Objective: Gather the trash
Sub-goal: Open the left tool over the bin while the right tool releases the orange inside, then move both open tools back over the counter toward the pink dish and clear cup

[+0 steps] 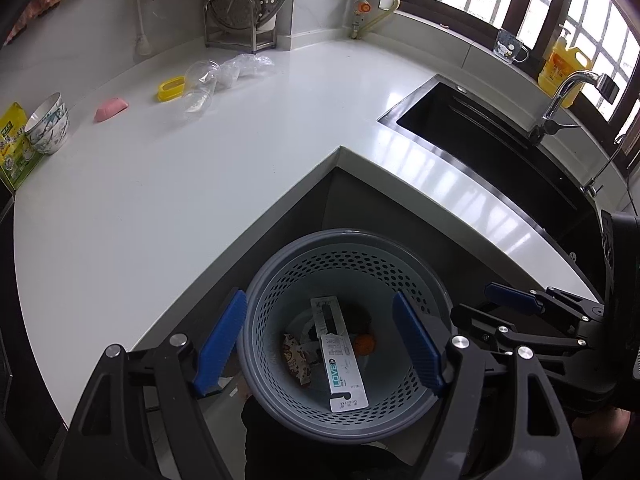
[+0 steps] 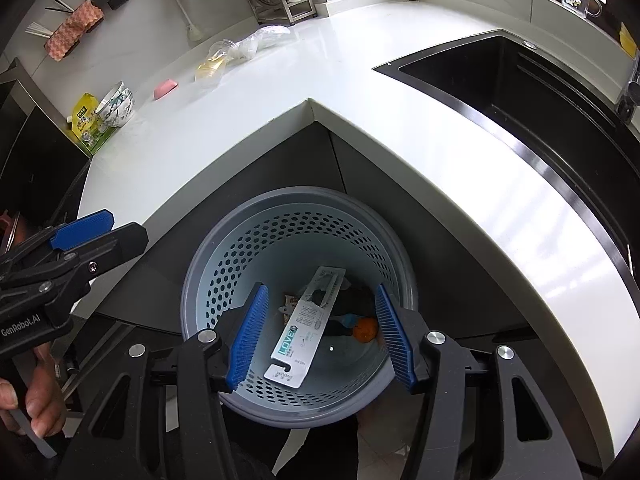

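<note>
Both claws, left gripper [image 1: 320, 340] and right gripper [image 2: 322, 334], held wide apart, nothing gripped, above bin [image 1: 280, 280]. Box [image 1: 340, 364] already inside. Cups [image 1: 202, 76] far past bin on counter [image 1: 200, 184] (light, crushable), best pinched gently at rim.

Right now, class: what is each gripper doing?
Left gripper: open, holding nothing, above the bin.
Right gripper: open, holding nothing, above the same bin.

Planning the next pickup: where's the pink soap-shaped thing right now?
The pink item lies on the white countertop at far left in both views, between the stacked bowls and the yellow dish.
</note>
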Tool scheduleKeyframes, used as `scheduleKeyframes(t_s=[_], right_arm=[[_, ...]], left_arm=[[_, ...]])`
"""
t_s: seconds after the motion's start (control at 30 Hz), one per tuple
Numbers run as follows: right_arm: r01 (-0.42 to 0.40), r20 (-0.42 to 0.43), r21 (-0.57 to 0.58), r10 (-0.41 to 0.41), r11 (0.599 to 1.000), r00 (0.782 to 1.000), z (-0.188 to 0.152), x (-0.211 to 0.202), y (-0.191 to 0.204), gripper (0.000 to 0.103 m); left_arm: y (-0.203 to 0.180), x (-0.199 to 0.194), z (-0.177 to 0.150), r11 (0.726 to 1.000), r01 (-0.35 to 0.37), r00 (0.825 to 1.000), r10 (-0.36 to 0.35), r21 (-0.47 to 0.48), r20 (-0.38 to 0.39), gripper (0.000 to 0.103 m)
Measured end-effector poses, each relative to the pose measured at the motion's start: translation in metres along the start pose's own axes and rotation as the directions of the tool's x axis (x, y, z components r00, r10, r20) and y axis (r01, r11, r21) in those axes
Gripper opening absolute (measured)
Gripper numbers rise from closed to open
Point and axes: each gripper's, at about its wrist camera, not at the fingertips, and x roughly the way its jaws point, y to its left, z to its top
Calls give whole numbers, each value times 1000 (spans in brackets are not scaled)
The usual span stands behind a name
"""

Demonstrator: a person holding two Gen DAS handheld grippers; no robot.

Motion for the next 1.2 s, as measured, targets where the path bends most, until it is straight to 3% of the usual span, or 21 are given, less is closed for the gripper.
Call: scheduleKeyframes(t_s=[0.23,0.67,1.2], right_arm=[[-1,23,4,1,1000,1000,8,-14,-3,56],[-17,67,26,15,1000,998,38,-28,-7,59],[-33,133,49,26,998,991,69,-31,22,60]], left_arm=[[-3,-17,13,1000,-18,999,18,-7,46,81],[0,-32,34,999,-28,994,29,-17,103,81],[48,-55,57,998,-54,986,60,-42,156,82]])
